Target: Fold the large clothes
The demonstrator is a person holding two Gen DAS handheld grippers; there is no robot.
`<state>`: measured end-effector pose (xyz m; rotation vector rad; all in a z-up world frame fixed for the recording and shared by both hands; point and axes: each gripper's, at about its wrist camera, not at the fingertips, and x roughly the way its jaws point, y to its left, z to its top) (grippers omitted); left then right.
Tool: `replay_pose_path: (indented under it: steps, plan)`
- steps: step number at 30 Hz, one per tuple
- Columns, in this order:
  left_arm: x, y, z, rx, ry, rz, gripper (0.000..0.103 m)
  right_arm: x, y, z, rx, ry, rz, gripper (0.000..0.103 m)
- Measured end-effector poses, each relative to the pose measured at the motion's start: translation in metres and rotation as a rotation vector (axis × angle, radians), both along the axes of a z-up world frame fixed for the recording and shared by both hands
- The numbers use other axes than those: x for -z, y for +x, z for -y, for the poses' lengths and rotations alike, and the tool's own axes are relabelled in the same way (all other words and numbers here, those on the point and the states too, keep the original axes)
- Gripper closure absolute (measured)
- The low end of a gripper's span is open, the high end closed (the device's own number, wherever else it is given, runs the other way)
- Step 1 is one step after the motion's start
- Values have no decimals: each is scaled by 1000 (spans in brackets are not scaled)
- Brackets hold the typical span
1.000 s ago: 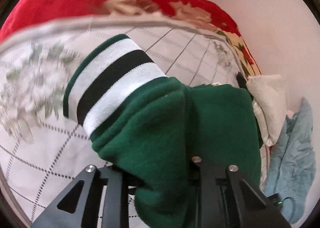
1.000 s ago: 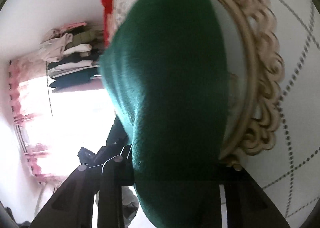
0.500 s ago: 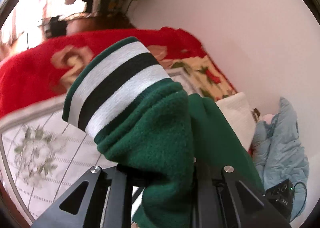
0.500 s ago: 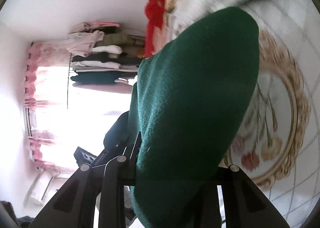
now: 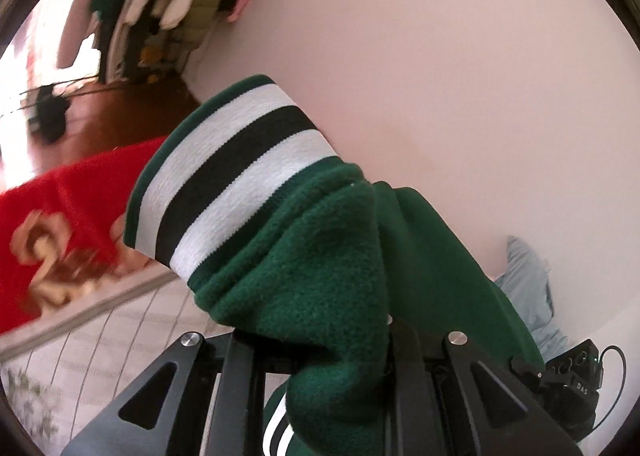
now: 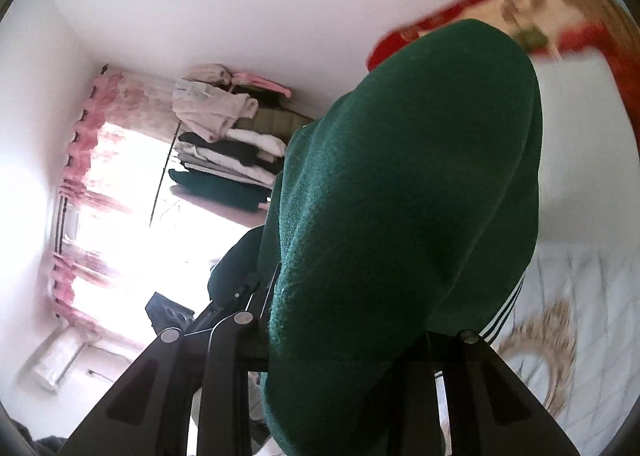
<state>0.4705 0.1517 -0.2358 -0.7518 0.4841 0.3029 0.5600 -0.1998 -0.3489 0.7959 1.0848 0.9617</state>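
A dark green fleece garment [image 5: 332,280] with a ribbed cuff [image 5: 232,184] striped white and black fills the left wrist view. My left gripper [image 5: 320,340] is shut on a bunch of this fleece and holds it up off the bed, cuff pointing up and left. In the right wrist view the same green garment [image 6: 400,224] drapes over my right gripper [image 6: 340,340], which is shut on its fabric; white stripes [image 6: 500,320] show at the lower right. The fingertips of both grippers are hidden by cloth.
A white quilted bedspread [image 5: 100,344] lies below, with a red flowered blanket [image 5: 52,224] behind it. A light blue cloth [image 5: 528,288] lies by the white wall. A clothes rack [image 6: 224,148] stands by a bright window with pink curtains [image 6: 84,184].
Both grippers have lifted and tilted upward with the green garment. The bedspread has dropped low in both views, and the wall, rack and window have come into sight.
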Motion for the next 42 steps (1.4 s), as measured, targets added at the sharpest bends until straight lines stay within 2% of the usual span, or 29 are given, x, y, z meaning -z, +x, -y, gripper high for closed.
replay_pose_path:
  steps: [4,7,9,10,11,14,15,17,19,21,23,25,28,29,30,32,34,35,37,40,42]
  plan:
    - [-31,58,-10,34,27,60,91,-42,64,6,19,5,53,73]
    - [-30,104,-5,79,36,83,91,-45,106,25,53,15,76,73]
    - [-17,132,4,116,48,83,91,-38,132,44,85,11,85,73]
    - [-2,149,12,140,52,72,91,-26,144,57,104,9,81,73]
    - [12,161,18,153,21,49,91,-15,154,70,123,4,73,73]
    - [86,194,41,224,0,-40,90,42,174,110,169,-49,35,73]
    - [124,204,50,249,-18,-92,90,72,179,126,195,-68,-3,73]
    - [177,212,62,281,-29,-163,89,113,181,145,231,-92,-48,73]
    - [210,210,68,304,-29,-201,87,153,180,162,259,-107,-82,72]
    - [225,200,66,309,-35,-204,83,179,173,167,257,-117,-75,71]
    - [229,194,65,313,-35,-215,75,191,167,167,244,-119,-72,69]
    - [233,186,58,319,-60,-228,67,195,161,161,225,-166,-66,65]
    - [233,177,54,341,-94,-253,54,202,151,154,231,-256,-74,48]
    - [229,180,63,343,-80,-266,40,201,150,154,245,-279,-91,41]
    - [221,174,72,338,-40,-285,33,198,150,155,259,-311,-108,35]
    - [211,169,86,345,9,-308,10,188,147,150,261,-383,-117,31]
    - [199,156,92,329,106,-350,2,175,142,144,270,-512,-86,24]
    - [193,151,97,323,160,-367,1,166,138,140,272,-584,-66,18]
    - [179,135,105,306,276,-413,1,148,126,131,293,-754,-27,16]
    - [165,119,115,297,373,-479,0,126,101,111,334,-1013,16,12]
    - [153,108,119,298,419,-506,0,115,80,100,355,-1126,16,12]
